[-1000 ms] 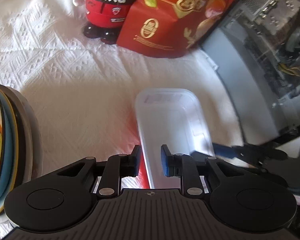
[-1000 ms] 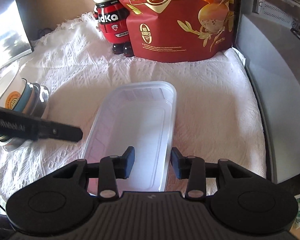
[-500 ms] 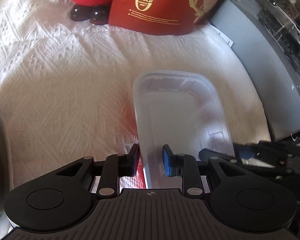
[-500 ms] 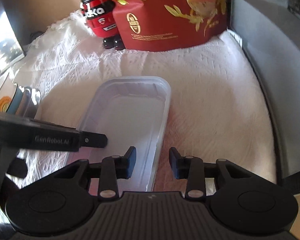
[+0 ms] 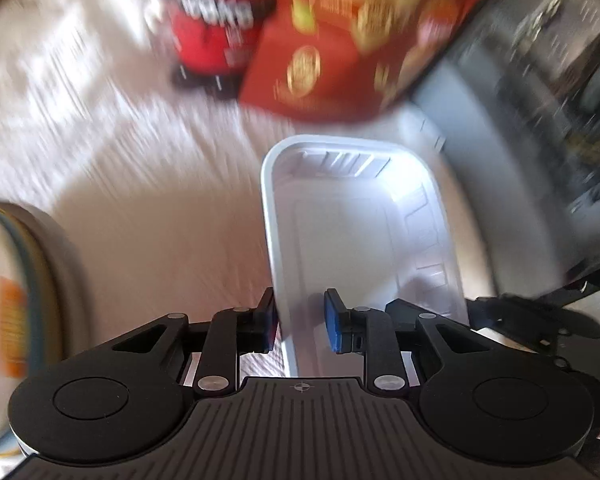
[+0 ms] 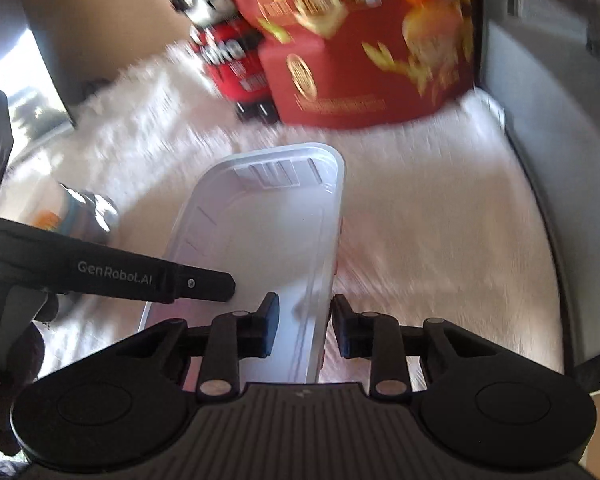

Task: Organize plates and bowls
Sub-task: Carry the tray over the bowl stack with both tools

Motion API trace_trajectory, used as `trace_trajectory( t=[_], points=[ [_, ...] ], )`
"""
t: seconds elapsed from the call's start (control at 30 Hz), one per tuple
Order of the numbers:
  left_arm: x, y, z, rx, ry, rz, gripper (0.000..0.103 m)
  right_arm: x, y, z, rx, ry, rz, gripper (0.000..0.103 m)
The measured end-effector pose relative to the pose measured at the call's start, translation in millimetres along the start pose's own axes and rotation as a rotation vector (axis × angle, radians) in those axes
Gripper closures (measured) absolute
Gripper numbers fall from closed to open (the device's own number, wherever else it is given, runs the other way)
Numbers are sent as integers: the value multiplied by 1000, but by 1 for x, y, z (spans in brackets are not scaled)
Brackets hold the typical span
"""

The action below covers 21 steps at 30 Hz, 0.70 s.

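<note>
A clear rectangular plastic tray [image 5: 352, 216] is sharp while the background is blurred. My left gripper [image 5: 300, 320] straddles its left rim, with a gap between pads and wall. My right gripper [image 6: 304, 324] straddles its right rim [image 6: 332, 248], also with a gap showing. The left gripper's finger [image 6: 148, 278] shows in the right wrist view at the tray's left side. A stack of bowls [image 5: 24, 288] stands at the left and also shows in the right wrist view [image 6: 80, 216].
A white textured cloth [image 6: 440, 216] covers the table. A red snack bag [image 6: 372, 64] and a red toy figure [image 5: 216, 20] stand at the back. A grey computer case [image 5: 540, 100] lines the right side.
The background has gone blurred while the tray stays sharp between both grippers, so tray and grippers move together. The view has tilted up, showing more of the bag and figure.
</note>
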<state>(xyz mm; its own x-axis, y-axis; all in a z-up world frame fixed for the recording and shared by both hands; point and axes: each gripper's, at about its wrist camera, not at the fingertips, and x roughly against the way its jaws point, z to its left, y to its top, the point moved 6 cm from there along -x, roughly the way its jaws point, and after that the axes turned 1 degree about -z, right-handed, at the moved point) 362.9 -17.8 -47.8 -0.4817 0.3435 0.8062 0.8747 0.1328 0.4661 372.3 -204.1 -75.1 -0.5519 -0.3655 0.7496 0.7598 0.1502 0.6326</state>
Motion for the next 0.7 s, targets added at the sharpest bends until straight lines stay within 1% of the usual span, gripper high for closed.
trace_trajectory(
  t=[0.1,0.2,0.3,0.37,0.43,0.5,0.6,0.7],
  points=[
    [54,14,14,18,-17,-98,76,22,19,23,-6,14,-69,74],
    [103,21,37,43,-20,-196,76,41,42,56,7,70,-142,75],
    [140,24,65,68,29,-248,76,52,60,95,48,133,-193,75],
    [157,20,85,72,76,-268,76,52,67,125,79,171,-200,74],
    [168,14,107,87,111,-279,76,47,71,154,125,207,-193,74],
    [172,6,132,141,135,-267,76,39,72,181,177,233,-178,74],
    [164,-7,164,217,157,-223,76,25,64,214,230,260,-139,74],
    [152,-17,185,271,166,-182,76,7,54,235,266,262,-87,74]
  ],
)
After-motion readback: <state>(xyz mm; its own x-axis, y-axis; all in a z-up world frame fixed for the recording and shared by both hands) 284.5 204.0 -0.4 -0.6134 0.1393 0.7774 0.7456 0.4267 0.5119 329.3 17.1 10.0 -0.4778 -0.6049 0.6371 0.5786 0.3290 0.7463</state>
